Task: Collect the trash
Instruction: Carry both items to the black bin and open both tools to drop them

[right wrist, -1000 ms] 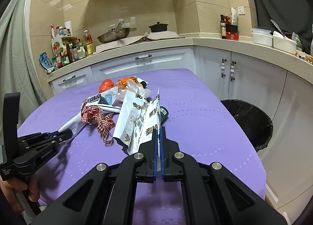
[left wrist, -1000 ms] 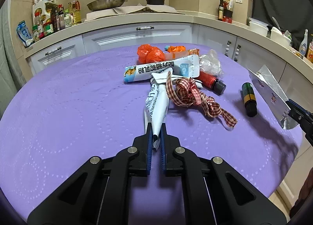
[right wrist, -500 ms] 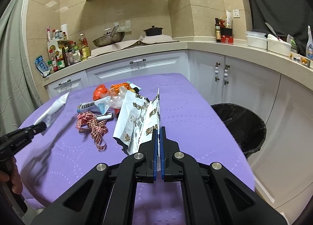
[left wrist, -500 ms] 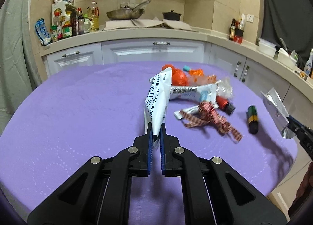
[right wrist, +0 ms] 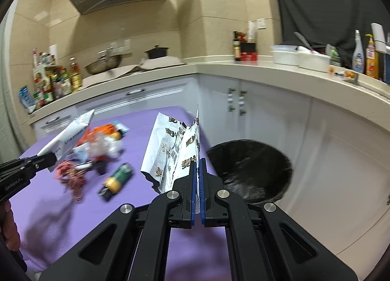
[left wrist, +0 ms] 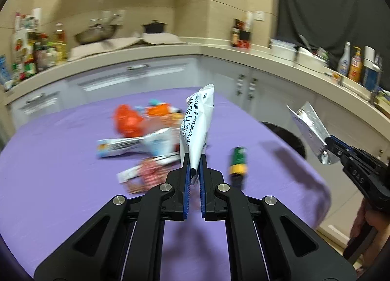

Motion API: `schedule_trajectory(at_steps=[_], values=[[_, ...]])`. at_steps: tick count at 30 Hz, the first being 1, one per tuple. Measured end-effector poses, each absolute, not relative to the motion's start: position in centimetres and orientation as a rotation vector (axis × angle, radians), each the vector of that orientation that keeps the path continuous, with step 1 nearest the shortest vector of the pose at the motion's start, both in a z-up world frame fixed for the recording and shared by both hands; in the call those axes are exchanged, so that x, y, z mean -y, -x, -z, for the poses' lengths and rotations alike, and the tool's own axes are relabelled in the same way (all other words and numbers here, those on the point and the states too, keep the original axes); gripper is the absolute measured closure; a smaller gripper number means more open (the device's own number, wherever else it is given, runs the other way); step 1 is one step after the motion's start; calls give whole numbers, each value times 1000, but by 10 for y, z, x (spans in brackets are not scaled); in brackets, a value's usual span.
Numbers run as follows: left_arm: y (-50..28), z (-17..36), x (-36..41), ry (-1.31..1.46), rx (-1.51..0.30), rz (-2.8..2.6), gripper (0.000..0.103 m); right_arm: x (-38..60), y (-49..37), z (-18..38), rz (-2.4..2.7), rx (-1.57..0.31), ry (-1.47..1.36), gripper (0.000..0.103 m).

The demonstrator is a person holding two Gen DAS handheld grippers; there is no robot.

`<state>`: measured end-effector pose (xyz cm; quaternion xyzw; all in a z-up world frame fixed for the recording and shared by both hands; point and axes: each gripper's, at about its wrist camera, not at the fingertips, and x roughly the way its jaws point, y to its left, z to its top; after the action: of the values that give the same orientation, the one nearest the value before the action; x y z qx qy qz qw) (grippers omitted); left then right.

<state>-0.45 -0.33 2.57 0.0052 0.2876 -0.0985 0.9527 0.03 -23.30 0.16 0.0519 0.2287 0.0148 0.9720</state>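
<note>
My left gripper [left wrist: 194,159] is shut on a white milk-powder pouch [left wrist: 196,125], held up above the purple table [left wrist: 61,171]. My right gripper [right wrist: 197,162] is shut on a crumpled silver wrapper [right wrist: 170,151] with gold characters, raised near the table's right edge. Each gripper shows in the other's view: the right one [left wrist: 327,145] with its wrapper [left wrist: 308,125], the left one [right wrist: 52,159] with its pouch [right wrist: 70,137]. A black-lined trash bin [right wrist: 251,168] stands on the floor just beyond the right gripper.
Left on the table are orange bags [left wrist: 128,122], a long white packet [left wrist: 126,145], a red checked ribbon [right wrist: 70,176], a green and yellow bottle [right wrist: 117,179] and a clear wrapper [right wrist: 107,144]. White cabinets [right wrist: 268,115] and a cluttered counter [right wrist: 304,71] curve behind.
Both grippers have lifted their pieces off the table and swung right, toward the bin. The pouch now hangs clear of the ribbon and the other litter.
</note>
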Motion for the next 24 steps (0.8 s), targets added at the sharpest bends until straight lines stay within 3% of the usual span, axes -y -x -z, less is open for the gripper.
schedule_trajectory(at_steps=[24], values=[[-124,-7,204,-200,-636,344,96,345,-98,35,118,-503,-168,100]])
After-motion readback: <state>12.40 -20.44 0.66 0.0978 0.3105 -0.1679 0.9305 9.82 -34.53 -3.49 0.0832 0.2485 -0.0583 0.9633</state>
